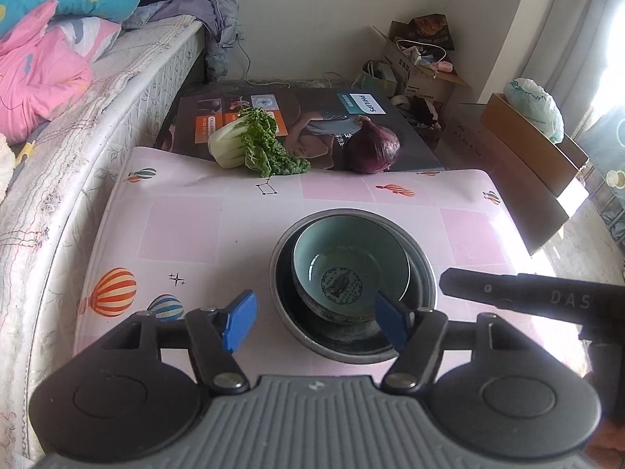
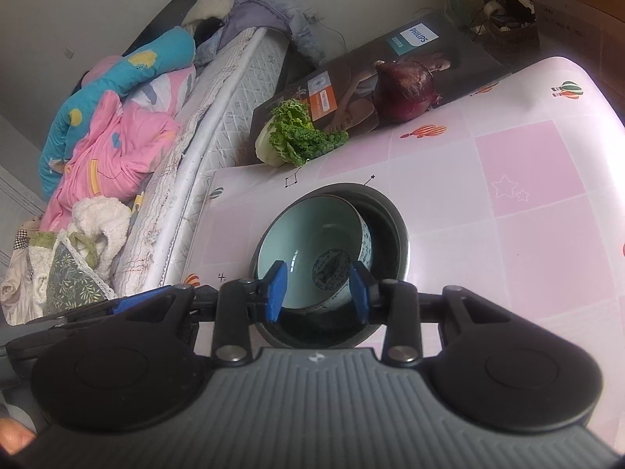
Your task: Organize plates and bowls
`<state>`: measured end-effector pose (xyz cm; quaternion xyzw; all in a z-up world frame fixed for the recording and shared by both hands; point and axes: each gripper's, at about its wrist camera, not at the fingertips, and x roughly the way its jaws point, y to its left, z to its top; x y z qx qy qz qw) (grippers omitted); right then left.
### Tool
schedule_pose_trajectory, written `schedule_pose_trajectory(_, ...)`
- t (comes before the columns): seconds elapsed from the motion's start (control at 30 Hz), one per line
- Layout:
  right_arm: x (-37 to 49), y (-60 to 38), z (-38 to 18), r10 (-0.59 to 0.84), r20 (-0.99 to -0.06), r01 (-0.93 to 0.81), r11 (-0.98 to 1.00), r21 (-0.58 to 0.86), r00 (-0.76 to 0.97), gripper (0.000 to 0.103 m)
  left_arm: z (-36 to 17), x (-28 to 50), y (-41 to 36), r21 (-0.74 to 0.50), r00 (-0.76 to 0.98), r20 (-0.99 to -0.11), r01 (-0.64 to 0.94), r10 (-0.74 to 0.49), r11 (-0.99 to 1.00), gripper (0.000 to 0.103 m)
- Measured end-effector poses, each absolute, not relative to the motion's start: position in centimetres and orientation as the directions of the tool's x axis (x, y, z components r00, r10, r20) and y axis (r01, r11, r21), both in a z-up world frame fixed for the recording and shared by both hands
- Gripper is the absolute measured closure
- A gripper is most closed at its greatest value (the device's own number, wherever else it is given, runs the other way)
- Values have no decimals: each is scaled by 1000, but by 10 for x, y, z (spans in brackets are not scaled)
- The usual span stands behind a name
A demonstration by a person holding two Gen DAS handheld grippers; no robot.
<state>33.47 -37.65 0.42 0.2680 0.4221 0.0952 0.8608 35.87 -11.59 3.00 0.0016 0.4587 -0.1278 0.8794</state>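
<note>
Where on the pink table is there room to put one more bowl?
Bare cloth lies left of the grey bowl, toward the bed, and between that bowl and the bok choy. More shows right of it in the right wrist view. It is crowded at the far edge, by the bok choy and red onion.

The near rim of the metal bowl drops out of sight behind the left gripper, whose right pad covers part of the ceramic bowl inside it. In the right wrist view the right gripper hides the near walls of both bowls, and whether its pads touch the ceramic rim cannot be told. Beyond the grippers, the far right corner of the counter washes out in glare, and the small print on the Philips box is unreadable.
</note>
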Motion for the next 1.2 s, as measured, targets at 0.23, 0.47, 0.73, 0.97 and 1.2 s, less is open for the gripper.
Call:
schedule_pose_trajectory(0.23, 230, -385, 41, 390, -615, 47, 819, 572, 685, 64, 50, 279, -86, -57, 570, -793, 281, -215, 958, 14)
schedule_pose_trajectory(0.47, 133, -367, 34, 396, -594, 56, 799, 598, 700, 62, 51, 189, -42, -53, 597, -772, 282, -219, 958, 6)
schedule_pose_trajectory(0.73, 72, -318, 10, 366, -604, 59, 822, 567, 708, 61, 30, 123, 10, -91, 622, -760, 183, -186, 979, 4)
schedule_pose_trajectory(0.97, 52, -266, -6, 351, -651, 4, 878, 478, 673, 61, 7, 80, 41, -50, 658, -746, 102, -105, 994, 4)
schedule_pose_trajectory(1.2, 58, -225, -26, 361, -706, -54, 907, 417, 609, 60, -32, 71, 54, 24, 629, -777, 73, -28, 997, 4)
